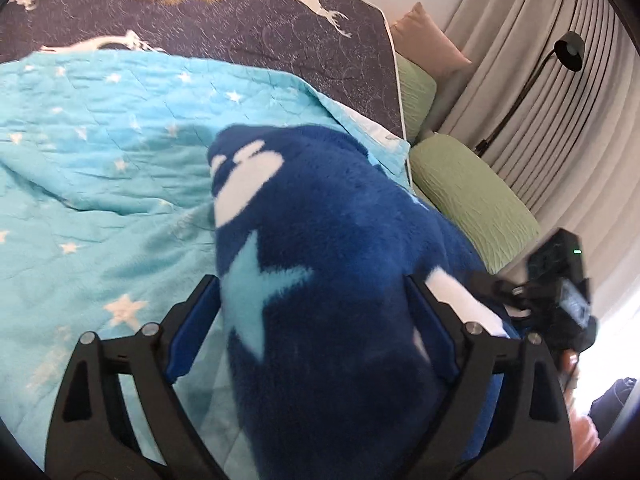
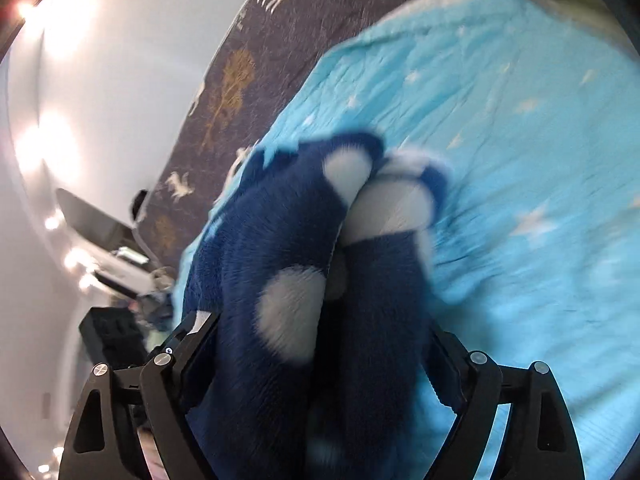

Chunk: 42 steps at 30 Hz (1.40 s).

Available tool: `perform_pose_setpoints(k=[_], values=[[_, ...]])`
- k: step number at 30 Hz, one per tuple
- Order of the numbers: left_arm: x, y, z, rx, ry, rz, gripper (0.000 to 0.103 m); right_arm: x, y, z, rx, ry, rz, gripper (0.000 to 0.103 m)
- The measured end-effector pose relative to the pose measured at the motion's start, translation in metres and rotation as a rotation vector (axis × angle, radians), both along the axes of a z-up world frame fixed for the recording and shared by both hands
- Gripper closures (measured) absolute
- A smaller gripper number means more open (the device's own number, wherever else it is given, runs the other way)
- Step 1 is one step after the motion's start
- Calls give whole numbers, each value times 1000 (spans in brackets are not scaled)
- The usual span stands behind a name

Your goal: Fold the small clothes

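Dealing here with one small garment: a dark blue fleece piece (image 1: 320, 220) with white and pale blue patches, lying on a turquoise star-print blanket (image 1: 100, 120) spread over a dark deer-print bedcover (image 1: 240, 12). Runs away from both cameras as a thick, rounded ridge rather than a flat panel, with its near end filling the gap between each pair of fingers.

Left gripper (image 1: 312, 292): jaws spread wide, fleece bulking between them, with a sliver of blanket showing beside the left pad, so apparently not pinching. Right gripper (image 2: 320, 328): jaws likewise wide, the same fleece (image 2: 280, 240) heaped between and spilling over the left finger; no clear squeeze on the cloth there either, though blur makes the contact hard to read. Both tilted down toward the bed.

Judging progress: looks like a fold just laid over, doubling the cloth on itself, with the far end curled and a white inner face showing in the right wrist view. Not a finished fold. Edges uneven, layers puffed up, nothing pressed flat, no tidy rectangle yet. Probably left to do: pull clear of the fleece without dragging it, smooth the bundle, square the edges, perhaps fold once more across. No other clothes or finished stack to be seen on the bed, so impossible to say how many pieces remain.

Off to the side, apart from the work: green pillows (image 1: 472, 200) and a black floor lamp (image 1: 568, 52).
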<state>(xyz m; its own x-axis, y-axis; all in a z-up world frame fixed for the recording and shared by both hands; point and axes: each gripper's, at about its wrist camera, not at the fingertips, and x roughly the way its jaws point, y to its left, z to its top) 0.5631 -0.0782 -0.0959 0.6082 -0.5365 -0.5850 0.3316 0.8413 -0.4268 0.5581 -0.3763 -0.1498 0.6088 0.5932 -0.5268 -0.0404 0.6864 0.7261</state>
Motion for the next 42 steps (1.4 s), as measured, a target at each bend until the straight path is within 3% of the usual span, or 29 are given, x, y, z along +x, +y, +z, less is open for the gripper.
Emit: perform_pose_setpoints(k=[7, 9, 11, 16, 19, 22, 25, 29, 36, 42], values=[[-58, 28, 33, 87, -47, -22, 12, -77, -49, 55, 131, -63, -90, 14], [-86, 31, 51, 114, -72, -43, 12, -107, -44, 75, 98, -77, -90, 14], [-120, 34, 65, 149, -115, -51, 12, -138, -30, 97, -9, -103, -93, 14], [-213, 32, 95, 234, -219, -69, 8, -238, 35, 139, -480, -203, -212, 14], [-275, 35, 114, 209, -266, -40, 7, -307, 74, 161, -636, -314, -309, 14], [-328, 36, 126, 246, -329, 61, 3, -375, 110, 181, -703, -434, -373, 6], [-379, 35, 132, 275, -395, 102, 2, -424, 129, 191, -700, -475, -398, 6], [-432, 38, 134, 300, -417, 129, 1, -464, 151, 192, -687, -475, -368, 6], [-482, 55, 138, 295, -455, 223, 1, -521, 177, 184, -716, -479, -383, 6], [-495, 59, 135, 300, -438, 231, 1, -540, 186, 175, -701, -452, -375, 6]])
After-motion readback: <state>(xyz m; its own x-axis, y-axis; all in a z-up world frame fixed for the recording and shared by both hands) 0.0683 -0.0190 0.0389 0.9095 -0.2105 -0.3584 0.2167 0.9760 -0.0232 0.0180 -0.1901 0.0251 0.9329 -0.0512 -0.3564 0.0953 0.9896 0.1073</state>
